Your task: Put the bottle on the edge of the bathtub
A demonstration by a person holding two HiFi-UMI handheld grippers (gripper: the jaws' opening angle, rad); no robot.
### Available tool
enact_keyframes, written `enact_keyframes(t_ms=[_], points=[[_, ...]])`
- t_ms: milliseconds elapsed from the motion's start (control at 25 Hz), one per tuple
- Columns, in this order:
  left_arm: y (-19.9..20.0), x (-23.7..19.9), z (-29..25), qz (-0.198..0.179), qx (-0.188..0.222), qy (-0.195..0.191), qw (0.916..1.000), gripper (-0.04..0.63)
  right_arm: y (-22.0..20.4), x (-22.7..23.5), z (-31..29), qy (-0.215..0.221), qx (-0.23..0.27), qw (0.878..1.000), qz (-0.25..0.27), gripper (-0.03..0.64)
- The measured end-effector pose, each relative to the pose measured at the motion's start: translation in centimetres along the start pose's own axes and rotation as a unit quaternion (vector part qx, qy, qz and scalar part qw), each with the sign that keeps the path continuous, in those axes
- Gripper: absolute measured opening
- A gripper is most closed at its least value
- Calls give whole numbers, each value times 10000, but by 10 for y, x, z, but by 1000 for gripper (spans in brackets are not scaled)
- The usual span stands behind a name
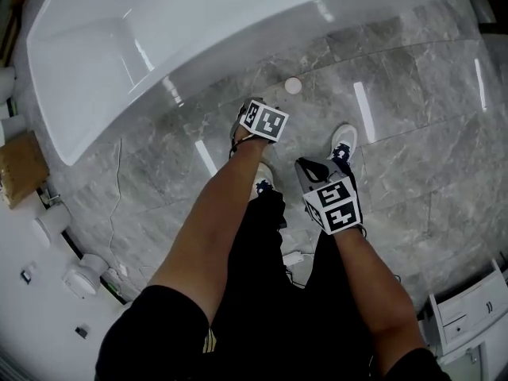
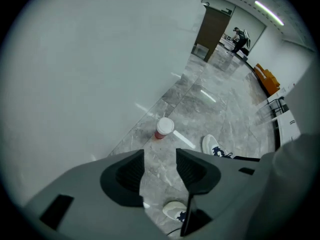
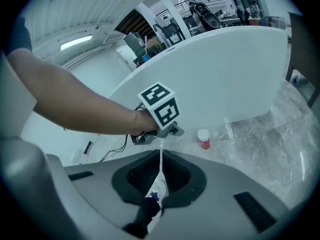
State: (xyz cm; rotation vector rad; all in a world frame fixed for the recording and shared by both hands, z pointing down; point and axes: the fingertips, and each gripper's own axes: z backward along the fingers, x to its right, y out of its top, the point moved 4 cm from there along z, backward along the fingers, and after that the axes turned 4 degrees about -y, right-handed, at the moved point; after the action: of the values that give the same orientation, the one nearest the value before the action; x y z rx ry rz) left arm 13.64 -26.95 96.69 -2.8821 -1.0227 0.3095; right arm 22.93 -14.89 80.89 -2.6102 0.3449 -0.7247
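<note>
**Bottle** (image 1: 293, 85): small, with a white cap and red body. Stood upright on the grey marbled floor (image 1: 413, 117), just beside the outer wall of the bathtub (image 1: 317, 10) and not on its edge. Lay at 1 o'clock from the left gripper in the head view, apart from it and touched by neither tool.

**Bathtub:** white and glossy. Filled the head view from 9 o'clock round to 1 o'clock, rim curving across the top.

**Left gripper** (image 2: 160, 158): pointed down over the floor, marker cube uppermost. Fingers stood partly apart with a clear gap and gripped nothing. Showed only bare tile and a shoe (image 2: 176, 211) through that gap, with the bottle farther off at 12 o'clock in its own view.

**Right gripper** (image 3: 160, 153): sat at 4 o'clock from the left one in the head view, near it, tilted downward toward the tub. Fingers pressed together to a thin slit and held nothing. Showed the bottle at 1 o'clock in its own view, against the tub wall.
</note>
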Motion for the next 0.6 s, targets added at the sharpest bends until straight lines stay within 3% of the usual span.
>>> enact_keyframes(t_ms=[200,320,480,600], points=[[-28,9,75,388,481,-382,9974,36,27,-25,41,134,333,9990,-268,40],[-32,14,124,634,983,-696,9907,17,43,-35,63,18,435,9990,-113,40],[-40,30,188,587,1323,-1072,9836,17,62,-47,97,-26,543,9985,-20,38],[-45,43,247,497,1582,-1321,9773,17,81,-67,125,189,665,9975,-125,38]])
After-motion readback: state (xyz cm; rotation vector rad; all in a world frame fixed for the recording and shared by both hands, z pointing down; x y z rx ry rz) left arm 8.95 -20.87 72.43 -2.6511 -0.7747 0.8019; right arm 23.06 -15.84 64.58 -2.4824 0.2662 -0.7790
